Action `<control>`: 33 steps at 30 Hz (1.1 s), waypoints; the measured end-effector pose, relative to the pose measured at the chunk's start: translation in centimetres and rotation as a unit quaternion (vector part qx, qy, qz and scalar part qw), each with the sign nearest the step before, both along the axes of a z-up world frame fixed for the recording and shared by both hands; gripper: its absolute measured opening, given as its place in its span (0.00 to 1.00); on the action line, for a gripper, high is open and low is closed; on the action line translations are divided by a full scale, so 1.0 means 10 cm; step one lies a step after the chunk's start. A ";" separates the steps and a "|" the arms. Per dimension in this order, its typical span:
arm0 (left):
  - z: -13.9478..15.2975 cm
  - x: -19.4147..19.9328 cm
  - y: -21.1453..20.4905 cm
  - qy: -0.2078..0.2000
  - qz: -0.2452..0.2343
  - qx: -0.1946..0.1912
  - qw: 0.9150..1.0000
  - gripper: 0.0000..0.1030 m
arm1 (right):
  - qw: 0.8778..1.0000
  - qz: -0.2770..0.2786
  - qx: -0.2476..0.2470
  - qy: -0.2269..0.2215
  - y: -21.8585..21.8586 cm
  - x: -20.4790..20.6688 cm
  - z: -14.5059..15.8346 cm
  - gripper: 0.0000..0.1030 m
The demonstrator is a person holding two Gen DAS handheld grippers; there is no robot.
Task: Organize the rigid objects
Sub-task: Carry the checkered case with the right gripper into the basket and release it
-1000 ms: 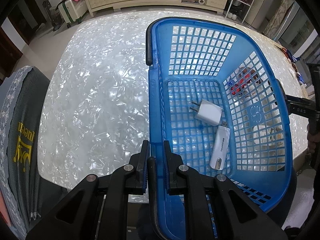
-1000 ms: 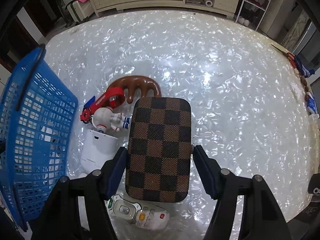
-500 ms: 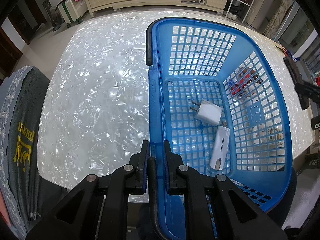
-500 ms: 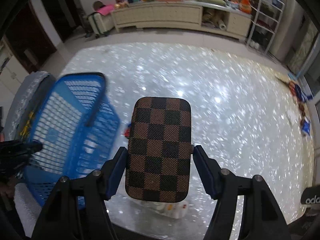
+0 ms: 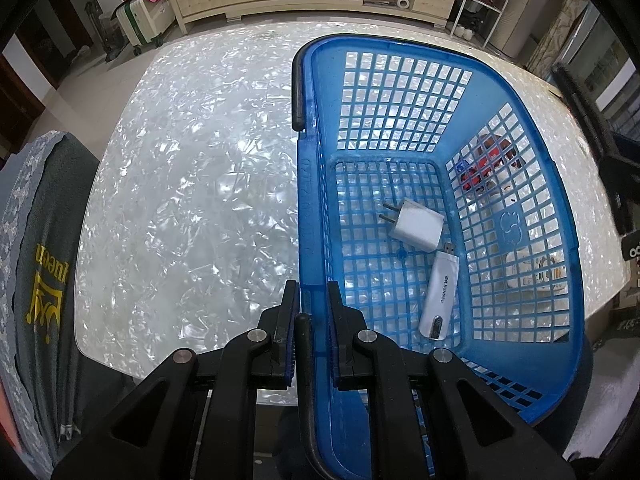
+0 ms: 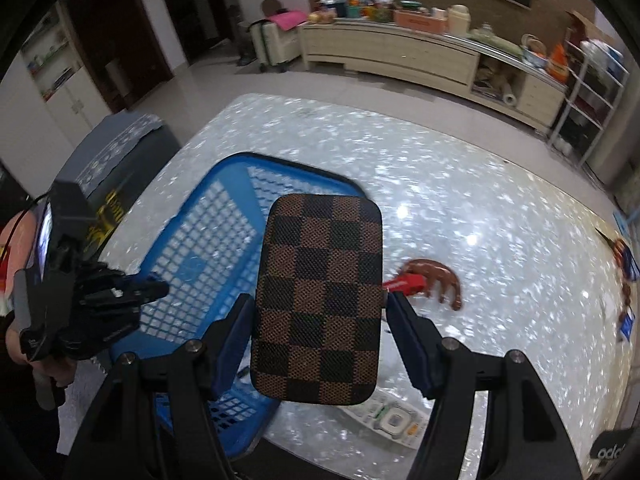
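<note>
Basket (image 5: 516,236) duty falls to my left gripper (image 5: 312,296), its jaws clamped on the blue rim at the near edge of the pearly surface (image 5: 192,184). Inside lie a white charger (image 5: 418,224) and a white USB stick (image 5: 440,294), just beside each other. Further right, my right gripper (image 6: 318,320) has its jaws pressed on the sides of a checkered case (image 6: 320,296), held aloft over the basket's right wall (still outside it, I judge). A wooden comb (image 6: 438,280) and a remote (image 6: 394,420) wait on the surface. Carrying is the step in hand; next I must bring the case over the open basket, lower it clear of the charger, then part the jaws.
</note>
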State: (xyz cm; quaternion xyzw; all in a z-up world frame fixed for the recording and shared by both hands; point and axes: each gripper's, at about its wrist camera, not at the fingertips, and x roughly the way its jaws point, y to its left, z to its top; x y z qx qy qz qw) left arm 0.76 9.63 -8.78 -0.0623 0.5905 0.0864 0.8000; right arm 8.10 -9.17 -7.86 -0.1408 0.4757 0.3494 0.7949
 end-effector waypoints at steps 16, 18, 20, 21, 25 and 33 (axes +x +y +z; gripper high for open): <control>0.01 -0.01 -0.01 0.000 -0.002 0.001 1.000 0.14 | 0.997 0.070 -0.029 0.020 0.57 -0.21 -0.26 0.63; 0.01 -0.01 -0.01 0.002 -0.004 0.000 1.000 0.14 | 0.997 0.071 -0.032 0.019 0.58 -0.21 -0.28 0.63; 0.01 -0.01 -0.01 0.001 -0.005 -0.003 1.000 0.14 | 0.997 0.073 -0.033 0.016 0.60 -0.23 -0.32 0.63; 0.01 -0.01 0.00 -0.001 -0.004 -0.004 1.000 0.14 | 0.997 0.075 -0.033 0.015 0.61 -0.23 -0.34 0.63; 0.00 -0.01 -0.02 0.001 -0.007 0.002 1.000 0.14 | 0.996 0.075 -0.040 0.020 0.63 -0.23 -0.41 0.63; 0.00 -0.01 -0.01 0.001 -0.005 0.002 1.000 0.14 | 0.996 0.078 -0.045 0.023 0.70 -0.19 -0.54 0.63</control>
